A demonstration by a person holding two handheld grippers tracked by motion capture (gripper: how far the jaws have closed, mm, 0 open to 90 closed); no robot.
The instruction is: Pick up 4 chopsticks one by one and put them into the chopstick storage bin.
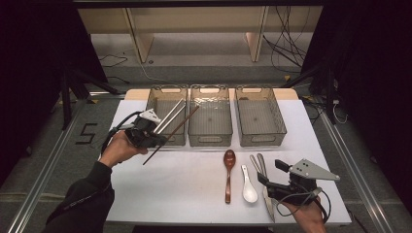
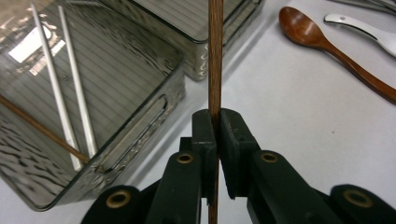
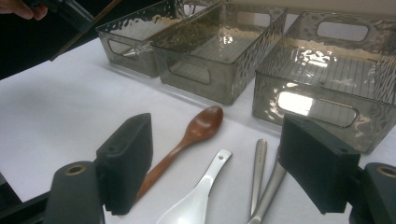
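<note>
The left gripper [image 2: 215,122] has its jaws pinching a thin, straight, dark brown wooden chopstick [image 2: 215,56], its grain running lengthwise. In the high view the chopstick [image 1: 171,135] slants from 7 o'clock to 1 o'clock above the front rim of the left bin [image 1: 160,94], which holds two metal chopsticks [image 2: 70,84] and another wooden one [image 2: 42,128]. At the counter's [image 1: 184,194] 5 o'clock corner, the right gripper [image 1: 269,172] rests with jaws spread and empty, near the wooden spoon [image 1: 228,174].
</note>
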